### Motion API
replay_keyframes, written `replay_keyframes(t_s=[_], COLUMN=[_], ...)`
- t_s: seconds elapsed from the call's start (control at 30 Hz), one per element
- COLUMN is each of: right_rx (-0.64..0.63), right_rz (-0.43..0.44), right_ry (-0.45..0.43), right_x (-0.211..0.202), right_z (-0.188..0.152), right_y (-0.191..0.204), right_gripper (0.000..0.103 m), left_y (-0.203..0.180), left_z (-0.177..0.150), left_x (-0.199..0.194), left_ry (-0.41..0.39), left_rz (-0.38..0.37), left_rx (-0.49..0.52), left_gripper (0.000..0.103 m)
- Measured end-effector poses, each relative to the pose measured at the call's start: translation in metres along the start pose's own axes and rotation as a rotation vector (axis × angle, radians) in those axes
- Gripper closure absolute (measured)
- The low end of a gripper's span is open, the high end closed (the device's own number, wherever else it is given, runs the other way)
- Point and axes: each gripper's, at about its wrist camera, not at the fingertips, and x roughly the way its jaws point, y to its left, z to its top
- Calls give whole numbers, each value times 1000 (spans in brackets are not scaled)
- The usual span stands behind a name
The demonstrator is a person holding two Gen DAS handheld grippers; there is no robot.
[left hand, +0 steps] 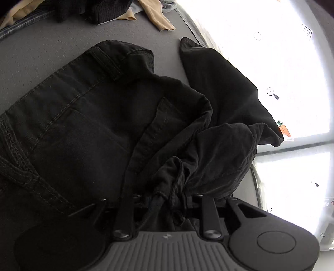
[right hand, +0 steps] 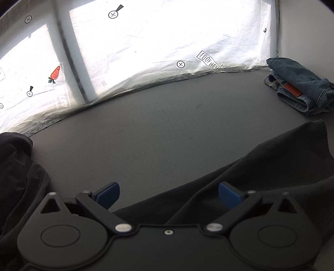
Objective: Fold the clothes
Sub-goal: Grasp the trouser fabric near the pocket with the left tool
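A pair of black trousers (left hand: 87, 116) lies crumpled on the grey table (left hand: 41, 48), with seams and a pocket showing. My left gripper (left hand: 167, 200) is shut on a bunched fold of the black trousers, which hides its fingertips. In the right wrist view, black cloth (right hand: 261, 177) of the trousers lies under and to the right of my right gripper (right hand: 169, 193), and more black cloth (right hand: 18, 173) sits at the left. My right gripper is open, its blue pads (right hand: 109, 195) wide apart, holding nothing, just above the cloth edge.
Folded blue jeans (right hand: 300, 87) lie at the table's far right. A pile of dark and beige clothes (left hand: 100, 10) sits at the far end in the left wrist view. A bright white printed sheet (right hand: 156, 41) borders the table edge.
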Motion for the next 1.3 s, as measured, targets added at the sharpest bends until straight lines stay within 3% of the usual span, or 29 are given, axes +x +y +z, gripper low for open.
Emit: replay_keyframes(t_s=[0.13, 0.23, 0.33, 0.43, 0.53, 0.67, 0.73, 0.8, 0.83, 0.9, 0.93, 1.07, 1.2, 1.27, 1.3], right_rx=[-76, -192, -303, -377, -433, -471, -478, -468, -442, -377, -358, -274, -256, -274, -274], right_rz=[163, 277, 358, 424, 490, 459, 458, 487, 514, 527, 532, 509, 472, 432, 418], right_ry=[26, 59, 98, 139, 188, 261, 255, 253, 268, 272, 261, 139, -28, -146, -190], right_x=[17, 38, 65, 95, 125, 154, 156, 153, 151, 148, 144, 109, 46, -2, -27], right_z=[18, 32, 43, 50, 51, 42, 37, 36, 36, 37, 37, 37, 46, 49, 49], right_y=[33, 71, 117, 160, 206, 241, 246, 242, 237, 230, 226, 212, 181, 157, 144], right_gripper=[15, 55, 74, 73, 65, 63, 62, 70, 85, 92, 99, 100, 100, 100, 100], left_y=[-11, -7, -10, -16, -24, -24, -25, -27, -27, -23, -23, -28, -49, -56, -61], left_z=[3, 8, 12, 19, 26, 32, 34, 37, 39, 37, 38, 42, 42, 41, 40], left_x=[5, 7, 11, 17, 26, 30, 33, 36, 38, 37, 37, 34, 21, 21, 21], left_ry=[-8, 4, 22, 49, 77, 94, 93, 96, 99, 105, 107, 96, 4, 5, 9], left_rz=[44, 38, 55, 76, 86, 75, 73, 73, 72, 71, 70, 77, 87, 20, -22], left_rx=[73, 46, 59, 86, 116, 96, 94, 97, 97, 88, 81, 83, 195, 224, 235], left_gripper=[75, 75, 75, 74, 74, 74, 74, 74, 74, 74, 74, 69, 45, 33, 33])
